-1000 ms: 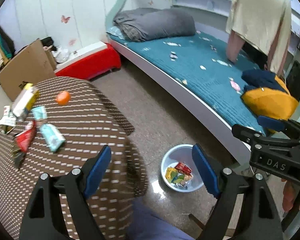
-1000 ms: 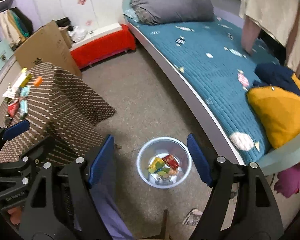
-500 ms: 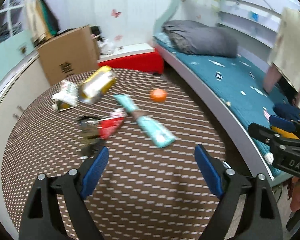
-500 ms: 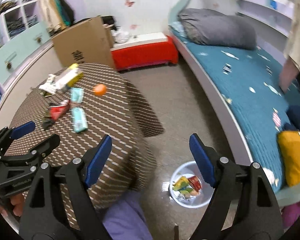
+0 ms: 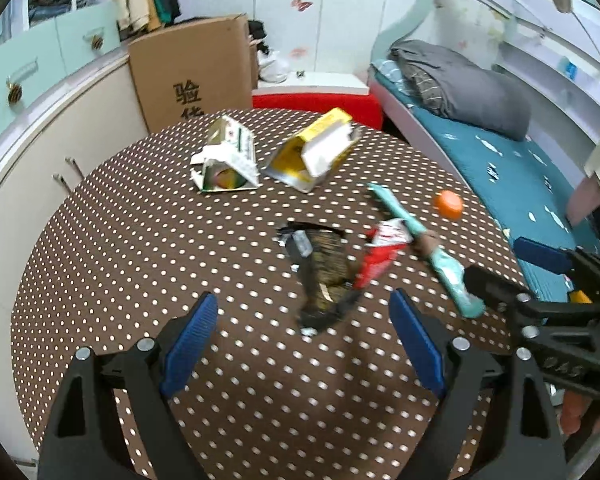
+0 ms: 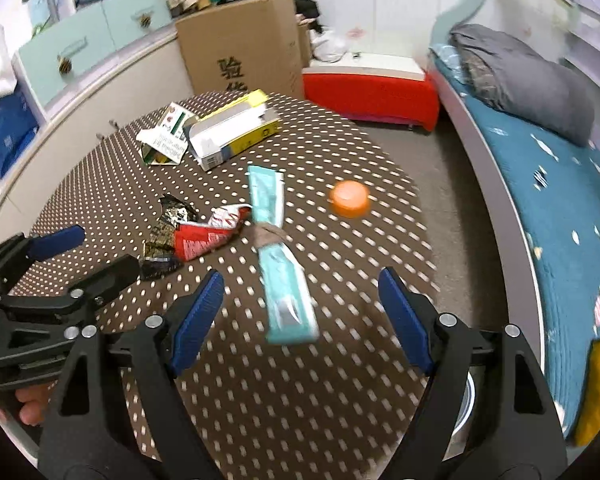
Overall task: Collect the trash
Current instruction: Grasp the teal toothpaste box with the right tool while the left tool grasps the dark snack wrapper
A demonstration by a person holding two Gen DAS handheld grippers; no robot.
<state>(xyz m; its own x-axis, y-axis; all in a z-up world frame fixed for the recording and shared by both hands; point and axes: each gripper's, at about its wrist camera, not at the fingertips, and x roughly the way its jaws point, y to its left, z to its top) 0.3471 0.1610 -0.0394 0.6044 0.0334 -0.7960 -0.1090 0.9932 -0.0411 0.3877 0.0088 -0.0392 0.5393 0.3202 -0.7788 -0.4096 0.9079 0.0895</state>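
Note:
Trash lies on a round table (image 5: 140, 240) with a brown dotted cloth. A dark gold wrapper (image 5: 320, 264) lies ahead of my left gripper (image 5: 302, 308), which hangs open and empty above the cloth. Beside that wrapper are a red wrapper (image 5: 380, 256) and a long teal wrapper (image 6: 280, 256). My right gripper (image 6: 300, 280) hovers over the teal wrapper's near end, jaws closing slightly, nothing pressed between them. Farther back lie an orange cap (image 6: 350, 198), a yellow carton (image 5: 316, 152) and a white carton (image 5: 228, 156).
A bin's rim (image 6: 466, 412) shows on the floor past the table's right edge. A bed (image 6: 560, 200) with a teal cover runs along the right. A cardboard box (image 6: 240, 48), a red bench (image 6: 368, 92) and cabinets (image 5: 40, 80) stand behind the table.
Both views have swung from the floor bin to the table top. Both grippers now hang above the cloth close to the wrappers, still empty.

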